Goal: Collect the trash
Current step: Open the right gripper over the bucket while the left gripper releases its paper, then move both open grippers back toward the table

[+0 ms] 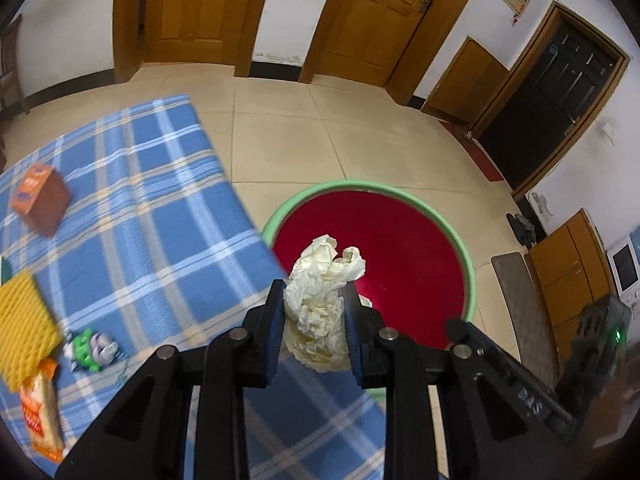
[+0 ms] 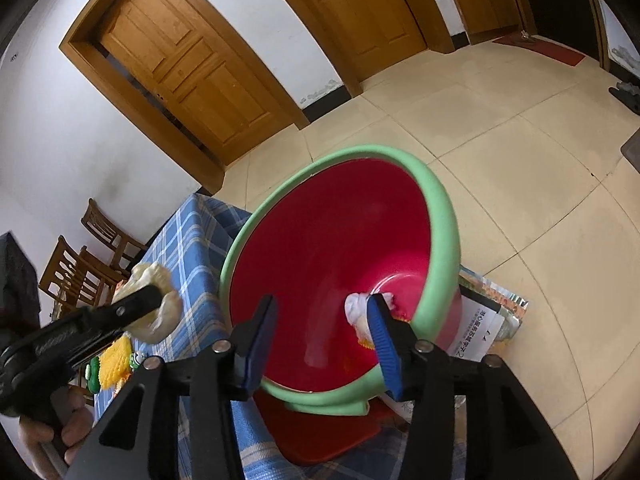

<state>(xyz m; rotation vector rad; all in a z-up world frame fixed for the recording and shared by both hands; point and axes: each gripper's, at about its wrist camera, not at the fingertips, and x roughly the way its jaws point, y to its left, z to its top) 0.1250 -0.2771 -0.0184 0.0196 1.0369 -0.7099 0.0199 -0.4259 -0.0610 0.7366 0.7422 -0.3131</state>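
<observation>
My left gripper (image 1: 314, 292) is shut on a crumpled cream paper wad (image 1: 320, 280) and holds it over the near rim of the red basin with the green rim (image 1: 470, 276). In the right wrist view the same wad (image 2: 154, 304) shows at the left in the left gripper (image 2: 138, 302), beside the basin (image 2: 440, 200). My right gripper (image 2: 322, 312) is open and empty, over the basin's near edge. A white and yellow piece of trash (image 2: 358, 312) lies in the basin's bottom, behind my right finger.
The blue plaid tablecloth (image 1: 160, 200) holds an orange box (image 1: 40, 198), a yellow sponge (image 1: 24, 324), a green and white toy (image 1: 90, 350) and an orange snack bag (image 1: 42, 408). A book (image 2: 480, 332) lies past the basin. Chairs (image 2: 92, 256) stand at the left.
</observation>
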